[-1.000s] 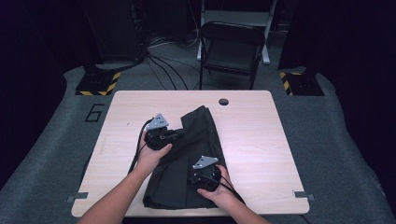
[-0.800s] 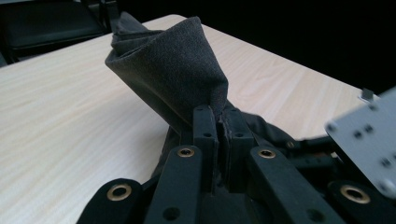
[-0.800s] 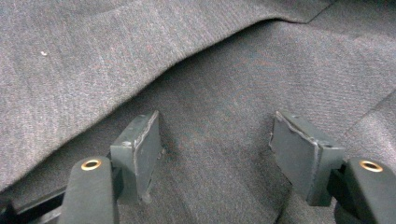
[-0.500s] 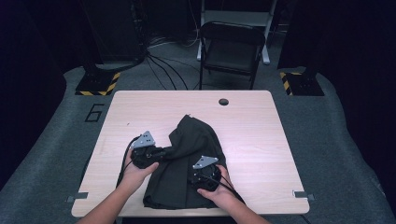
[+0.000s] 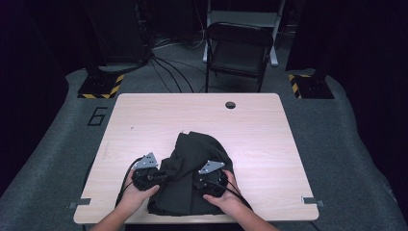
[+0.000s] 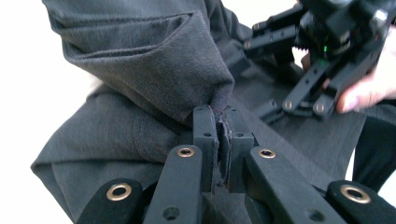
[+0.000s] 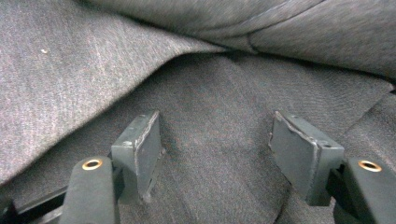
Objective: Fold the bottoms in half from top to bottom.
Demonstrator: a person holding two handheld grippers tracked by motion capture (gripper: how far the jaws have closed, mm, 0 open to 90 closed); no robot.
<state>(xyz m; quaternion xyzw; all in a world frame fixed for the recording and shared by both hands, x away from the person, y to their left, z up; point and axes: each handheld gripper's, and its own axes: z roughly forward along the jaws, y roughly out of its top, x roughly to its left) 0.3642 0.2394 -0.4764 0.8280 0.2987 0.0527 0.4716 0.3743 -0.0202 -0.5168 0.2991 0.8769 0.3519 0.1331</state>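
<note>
A dark grey garment [image 5: 192,159] lies bunched near the front edge of the wooden table [image 5: 260,139]. My left gripper [image 5: 161,177] sits at its left side, shut on a fold of the cloth [image 6: 187,79], pinched between the jaws [image 6: 218,140]. My right gripper [image 5: 204,179] rests on the garment's right part; its fingers [image 7: 140,144] stand wide apart with flat grey cloth [image 7: 215,130] between and under them, so it is open. In the left gripper view the right gripper [image 6: 327,51] and the hand holding it appear at upper right.
A round cable hole [image 5: 230,104] is in the table's far edge. A black folding chair [image 5: 238,53] stands behind the table. Hazard-striped stand bases [image 5: 101,86] sit on the floor at left and right. Bare tabletop lies beyond and beside the garment.
My left gripper has pulled down and leftward toward the table's front, dragging a fold of the garment with it; the cloth is now bunched shorter. The right gripper barely moved.
</note>
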